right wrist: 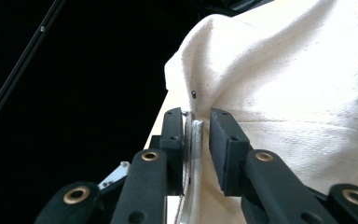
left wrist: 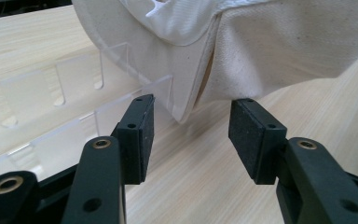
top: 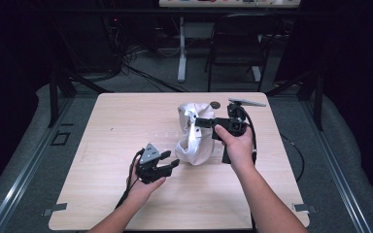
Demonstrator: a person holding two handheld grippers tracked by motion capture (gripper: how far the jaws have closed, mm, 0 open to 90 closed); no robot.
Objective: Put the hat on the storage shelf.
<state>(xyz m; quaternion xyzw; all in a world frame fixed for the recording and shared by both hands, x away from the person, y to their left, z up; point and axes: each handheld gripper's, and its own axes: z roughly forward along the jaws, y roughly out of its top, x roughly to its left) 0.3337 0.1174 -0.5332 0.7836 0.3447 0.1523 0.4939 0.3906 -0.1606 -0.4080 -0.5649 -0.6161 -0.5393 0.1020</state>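
Cream canvas, a soft bag or cap-like cloth piece [top: 194, 133], stands bunched on the pale wood table [top: 111, 121], a little toward 2 o'clock from the table's middle; a seam and a folded hem show in the left gripper view [left wrist: 186, 60].

Right hand [top: 237, 145]: forearm enters from 6 o'clock, wrist raised, the right gripper [top: 200, 123] held level and pointing toward 9 o'clock into the cloth's upper part; in the right gripper view [right wrist: 197, 140] the jaws stand narrowly apart with a thick stitched edge of the cloth between them; that edge lies against the left pad, a slim gap shows at the other pad, so no firm pinch.

Left hand [top: 143, 187]: forearm also from 6 o'clock, lower on the table, the left gripper [top: 167, 160] aimed toward 2 o'clock at the cloth's lower corner; jaws spread wide [left wrist: 191, 140], nothing between the pads, the corner of the cloth hanging just beyond the tips and not touching them.

Edges and room: a clear plastic slotted stand [left wrist: 74, 88] lies under and beside the cloth, hard to make out from above; a small dark round object [top: 215, 104] sits at 12 o'clock of the cloth, near the far edge; wide bare wood lies from 7 to 11 o'clock; the right edge is near the right hand.

Writing: none legible on cloth or grippers.
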